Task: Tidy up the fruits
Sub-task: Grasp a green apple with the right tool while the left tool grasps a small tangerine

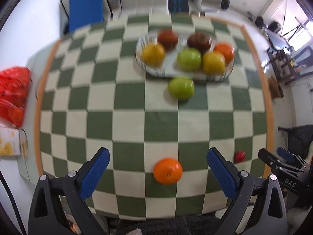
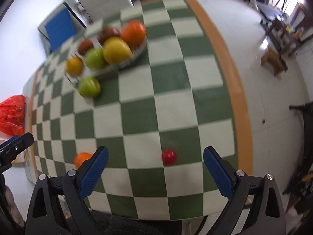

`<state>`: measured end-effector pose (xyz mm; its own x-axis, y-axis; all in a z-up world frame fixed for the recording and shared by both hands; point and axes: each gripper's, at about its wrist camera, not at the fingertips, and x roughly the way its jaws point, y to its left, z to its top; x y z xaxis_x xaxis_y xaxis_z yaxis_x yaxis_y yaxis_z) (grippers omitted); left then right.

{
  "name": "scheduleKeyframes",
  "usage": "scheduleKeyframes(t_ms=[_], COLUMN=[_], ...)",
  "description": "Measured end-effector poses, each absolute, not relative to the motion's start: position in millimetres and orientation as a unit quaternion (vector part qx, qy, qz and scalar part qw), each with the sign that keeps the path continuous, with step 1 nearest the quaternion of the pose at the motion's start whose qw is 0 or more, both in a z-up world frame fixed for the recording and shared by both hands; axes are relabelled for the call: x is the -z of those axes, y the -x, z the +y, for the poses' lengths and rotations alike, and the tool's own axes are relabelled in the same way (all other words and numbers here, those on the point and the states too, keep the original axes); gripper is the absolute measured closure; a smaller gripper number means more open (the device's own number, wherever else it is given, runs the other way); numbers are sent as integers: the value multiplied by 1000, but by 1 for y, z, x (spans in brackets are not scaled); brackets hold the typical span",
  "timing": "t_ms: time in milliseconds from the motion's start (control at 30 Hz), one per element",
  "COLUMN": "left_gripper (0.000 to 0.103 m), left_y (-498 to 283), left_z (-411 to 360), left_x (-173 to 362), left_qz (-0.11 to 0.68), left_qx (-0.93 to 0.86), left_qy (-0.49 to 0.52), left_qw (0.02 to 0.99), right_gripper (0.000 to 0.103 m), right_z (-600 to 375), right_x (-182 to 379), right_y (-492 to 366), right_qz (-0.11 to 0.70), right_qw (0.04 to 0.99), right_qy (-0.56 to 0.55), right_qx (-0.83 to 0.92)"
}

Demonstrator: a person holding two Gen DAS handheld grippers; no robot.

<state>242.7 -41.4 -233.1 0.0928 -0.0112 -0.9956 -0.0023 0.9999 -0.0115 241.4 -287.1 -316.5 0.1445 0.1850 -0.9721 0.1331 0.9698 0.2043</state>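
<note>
Green-and-cream checked cloth (image 1: 137,121) with an orange border is covering the table and filling both wrist views.

Nearest items: an orange (image 1: 167,171) is lying between the spread fingers of the left gripper (image 1: 158,173), touching neither pad. A small red fruit (image 2: 169,156) is sitting between the fingers of the right gripper (image 2: 156,171), likewise untouched. Both grippers are standing wide open and holding nothing. In the left view the right gripper is showing at the right edge, just past the small red fruit.

Middle distance: a green apple (image 1: 181,88) is resting on the cloth straight ahead of the left gripper, just beside the near rim of the tray (image 1: 156,71); nothing is standing between tool and apple.

Farther: the tray is carrying a second green apple, two yellow fruits, two dark red ones and another orange, all blurred.

Off to the left: a red plastic bag (image 1: 13,96) is lying beyond the table edge.
</note>
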Motion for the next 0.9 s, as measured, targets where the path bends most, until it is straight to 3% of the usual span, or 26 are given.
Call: scheduleKeyframes(t_ms=[67, 133, 367, 467, 500, 700, 900], left_gripper=[1, 1, 2, 26, 41, 42, 42], left_y=[-240, -234, -215, -213, -211, -213, -240], left_z=[-43, -44, -54, -66, -69, -60, -9], left_x=[263, 287, 350, 363, 367, 355, 346], left_qz=[706, 731, 784, 784, 787, 768, 750], left_qx=[5, 10, 26, 36, 38, 23, -35], left_qy=[7, 20, 34, 13, 6, -4, 46], left_qw=[708, 682, 620, 619, 616, 640, 659], right_gripper=[18, 22, 22, 22, 22, 22, 22], right_z=[-288, -287, -265, -256, -254, -234, -186], right_x=[346, 364, 367, 363, 360, 347, 354], right_y=[-239, -236, -241, -252, -256, -290, -358], right_qz=[674, 685, 687, 686, 686, 680, 666], right_qw=[728, 718, 714, 715, 716, 720, 722], right_qy=[-125, -127, -126, -125, -123, -121, -153], right_qx=[-12, -11, -39, -47, -49, -71, -105])
